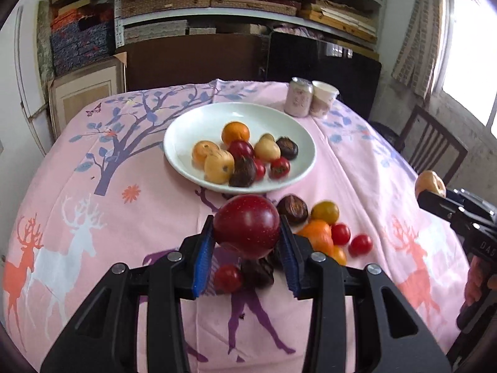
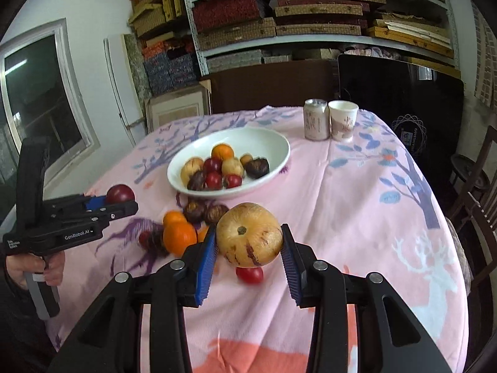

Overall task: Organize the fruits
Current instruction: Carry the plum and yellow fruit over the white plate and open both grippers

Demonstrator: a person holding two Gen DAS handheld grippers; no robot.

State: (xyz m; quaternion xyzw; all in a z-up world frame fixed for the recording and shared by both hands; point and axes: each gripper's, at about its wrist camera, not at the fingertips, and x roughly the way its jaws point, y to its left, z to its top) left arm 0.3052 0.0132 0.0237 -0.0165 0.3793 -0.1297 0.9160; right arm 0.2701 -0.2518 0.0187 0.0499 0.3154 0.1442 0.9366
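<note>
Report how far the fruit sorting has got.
Done: about nine fruits already lie in the white bowl. In hand: the left gripper holds a red apple and the right gripper a tan striped fruit, both lifted above the cloth. Left: the loose pile of oranges, tomatoes and dark fruits in front of the bowl.

Bowl (image 1: 186, 130) behind loose fruit (image 1: 323, 233); can (image 1: 298, 97) beyond.
</note>
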